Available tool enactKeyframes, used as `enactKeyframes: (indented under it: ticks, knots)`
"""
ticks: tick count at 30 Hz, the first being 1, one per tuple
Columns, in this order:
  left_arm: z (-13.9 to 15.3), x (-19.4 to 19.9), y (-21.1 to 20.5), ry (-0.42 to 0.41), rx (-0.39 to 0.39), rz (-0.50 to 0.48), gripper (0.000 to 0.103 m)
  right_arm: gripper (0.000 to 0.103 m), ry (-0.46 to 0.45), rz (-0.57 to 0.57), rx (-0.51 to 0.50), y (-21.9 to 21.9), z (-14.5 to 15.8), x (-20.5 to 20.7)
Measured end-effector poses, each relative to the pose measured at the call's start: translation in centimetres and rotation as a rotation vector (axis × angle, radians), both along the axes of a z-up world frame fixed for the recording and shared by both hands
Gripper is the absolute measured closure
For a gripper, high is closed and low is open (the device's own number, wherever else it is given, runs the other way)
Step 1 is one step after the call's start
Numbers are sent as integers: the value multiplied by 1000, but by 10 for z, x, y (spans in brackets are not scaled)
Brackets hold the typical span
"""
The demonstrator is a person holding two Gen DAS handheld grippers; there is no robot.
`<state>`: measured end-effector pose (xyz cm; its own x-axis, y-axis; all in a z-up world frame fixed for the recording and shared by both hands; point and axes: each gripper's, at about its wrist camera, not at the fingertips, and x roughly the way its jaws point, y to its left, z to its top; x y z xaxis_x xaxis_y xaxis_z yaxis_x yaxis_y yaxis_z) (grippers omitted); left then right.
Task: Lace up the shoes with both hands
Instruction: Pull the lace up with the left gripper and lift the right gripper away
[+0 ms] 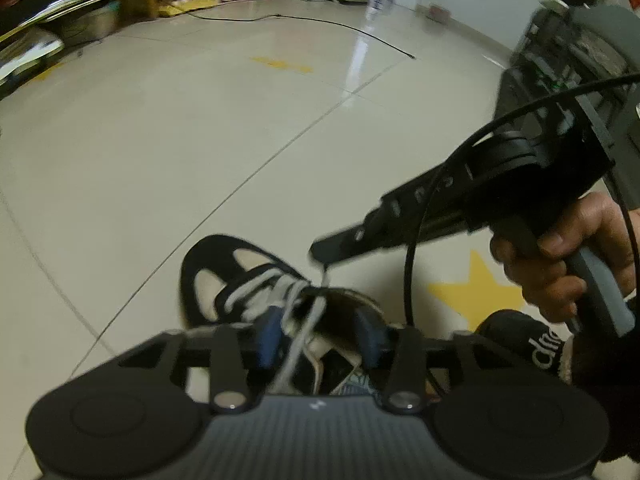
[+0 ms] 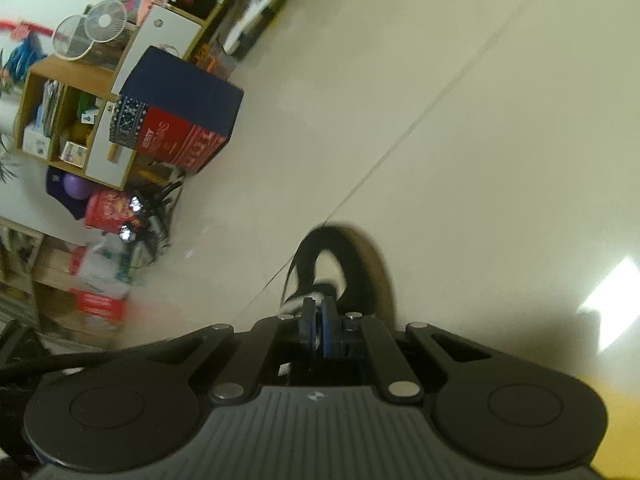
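Note:
A black and white sneaker (image 1: 224, 276) lies on the pale tiled floor, toe pointing away from me; in the right wrist view its toe (image 2: 340, 268) shows just past the fingers. White laces (image 1: 260, 284) cross its front. My left gripper (image 1: 320, 336) hovers over the shoe's mouth, open, with a loose white lace strand (image 1: 300, 344) hanging between its blue pads (image 1: 269, 336) without being pressed. My right gripper (image 1: 320, 250), held by a hand (image 1: 560, 256), comes in from the right above the tongue. Its fingers (image 2: 318, 324) are shut on a thin lace end (image 1: 325, 274) that runs down to the shoe.
A yellow star sticker (image 1: 476, 292) marks the floor right of the shoe. A black cable (image 1: 360, 32) trails across the far floor. Cluttered shelves (image 1: 48, 20) line the left; grey equipment (image 1: 580, 60) stands at the right. A navy and red box (image 2: 176, 120) and a wooden shelf (image 2: 60, 112) stand nearby.

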<state>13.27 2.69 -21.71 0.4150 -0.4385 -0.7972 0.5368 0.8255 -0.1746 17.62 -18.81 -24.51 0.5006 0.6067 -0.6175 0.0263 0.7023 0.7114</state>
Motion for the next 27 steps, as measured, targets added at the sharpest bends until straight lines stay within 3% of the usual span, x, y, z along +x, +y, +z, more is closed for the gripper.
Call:
enactKeyframes:
  ticks: [6, 8, 13, 15, 16, 23, 27]
  knots:
    - [-14, -2, 13, 58, 45, 76, 51, 99, -70, -104, -209, -25, 6, 20]
    - [-12, -4, 17, 65, 36, 108, 51, 99, -75, -134, -223, -36, 5, 25]
    - [-6, -16, 16, 41, 50, 123, 50, 92, -40, -150, -138, -45, 1, 20]
    - [-8, -18, 16, 50, 47, 128, 50, 56, -22, -154, -105, -44, -3, 14]
    - [-10, -18, 15, 59, 47, 130, 50, 53, -10, -164, -91, -43, -5, 12]
    - [-13, -12, 17, 80, 52, 166, 51, 53, 123, -219, 6, -46, -19, 8]
    - [-10, -8, 17, 107, 8, 187, 61, 53, 158, -257, 31, -48, -19, 5]
